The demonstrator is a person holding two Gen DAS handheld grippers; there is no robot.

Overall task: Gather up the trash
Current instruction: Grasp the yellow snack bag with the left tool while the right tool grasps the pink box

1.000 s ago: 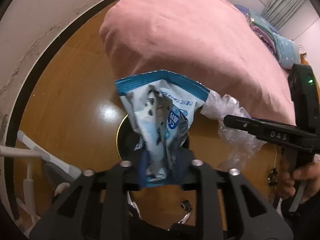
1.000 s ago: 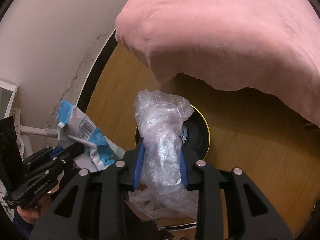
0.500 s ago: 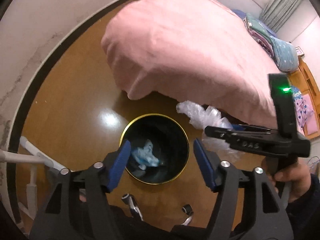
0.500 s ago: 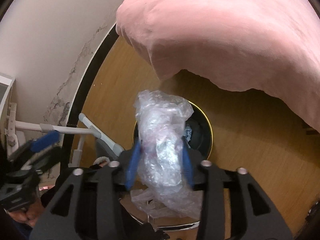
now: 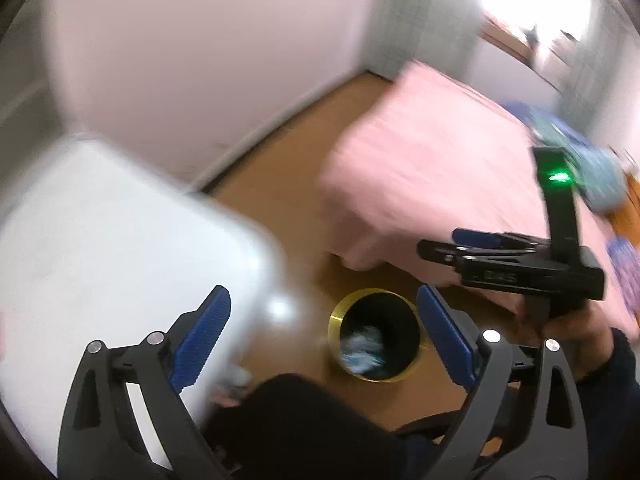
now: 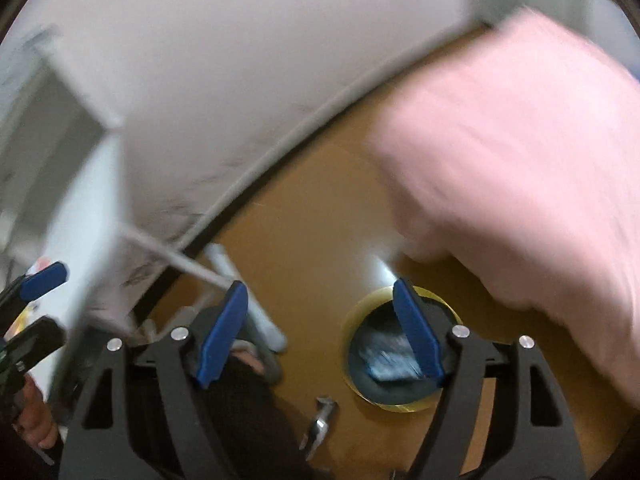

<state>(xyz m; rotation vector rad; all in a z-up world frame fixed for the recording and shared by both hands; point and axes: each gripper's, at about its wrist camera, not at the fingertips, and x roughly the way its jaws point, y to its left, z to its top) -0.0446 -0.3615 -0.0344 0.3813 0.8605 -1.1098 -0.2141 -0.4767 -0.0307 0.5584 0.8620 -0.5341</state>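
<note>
Both hand-held grippers, left (image 5: 322,334) and right (image 6: 320,334), angle down above the bin (image 5: 376,334), jaws just opened wide, empty.

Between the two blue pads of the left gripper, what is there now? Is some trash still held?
Nothing is held. In the left wrist view the left gripper is open, its jaws just opened; between the pads only the floor and the trash bin below show.
</note>
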